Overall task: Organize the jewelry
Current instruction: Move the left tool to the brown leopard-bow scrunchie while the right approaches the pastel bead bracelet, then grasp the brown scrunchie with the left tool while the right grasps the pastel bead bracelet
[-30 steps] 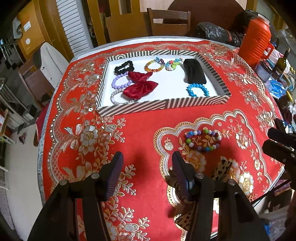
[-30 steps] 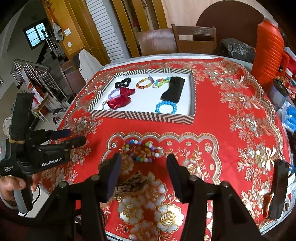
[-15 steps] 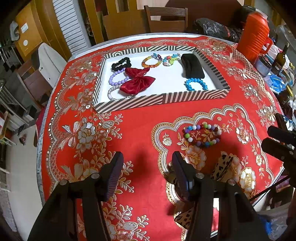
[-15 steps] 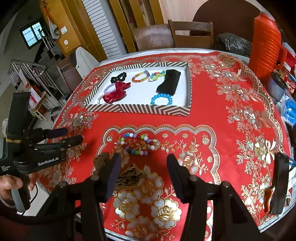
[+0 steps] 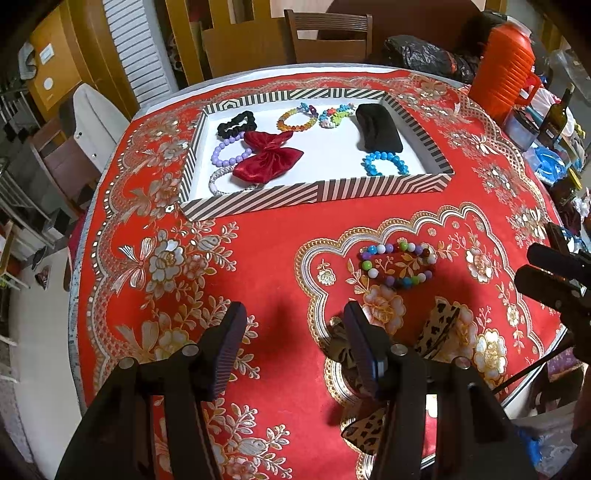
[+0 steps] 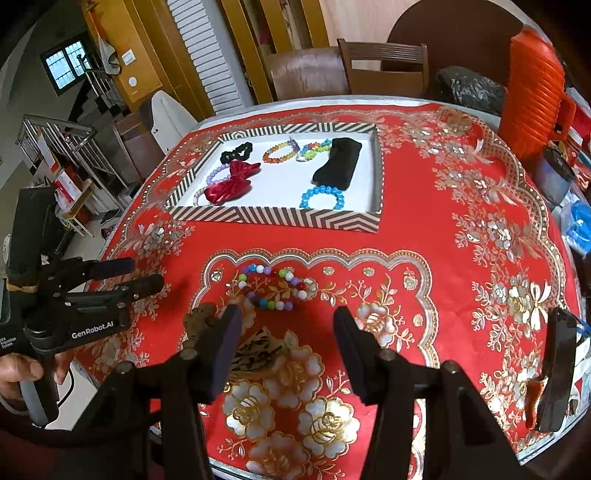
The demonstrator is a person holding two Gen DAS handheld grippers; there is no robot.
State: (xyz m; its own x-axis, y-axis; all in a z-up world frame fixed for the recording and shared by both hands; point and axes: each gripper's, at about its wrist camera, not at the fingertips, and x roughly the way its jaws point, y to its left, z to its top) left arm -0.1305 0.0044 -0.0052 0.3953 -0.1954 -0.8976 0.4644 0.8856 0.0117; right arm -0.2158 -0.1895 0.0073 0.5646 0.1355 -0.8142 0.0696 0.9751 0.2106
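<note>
A multicoloured bead bracelet [image 5: 397,266] [image 6: 273,286] lies on the red tablecloth, just ahead of both grippers. A leopard-print bow [image 5: 439,325] [image 6: 258,350] and a brownish scrunchie [image 5: 340,347] [image 6: 199,317] lie nearer the front edge. The striped tray [image 5: 314,192] [image 6: 280,216] beyond holds a red bow [image 5: 267,158], a black band [image 5: 376,127], a blue bracelet [image 5: 384,162] and several other bracelets. My left gripper [image 5: 295,325] [image 6: 144,273] hovers open and empty, left of the scrunchie. My right gripper [image 6: 288,325] [image 5: 528,266] is open and empty above the leopard bow.
An orange jug [image 5: 506,70] [image 6: 535,92], a wine bottle [image 5: 557,114] and small containers crowd the table's right side. A black object [image 6: 554,369] lies at the right front edge. A wooden chair [image 5: 328,33] stands behind the table. A person's hand [image 6: 22,369] grips the left tool's handle.
</note>
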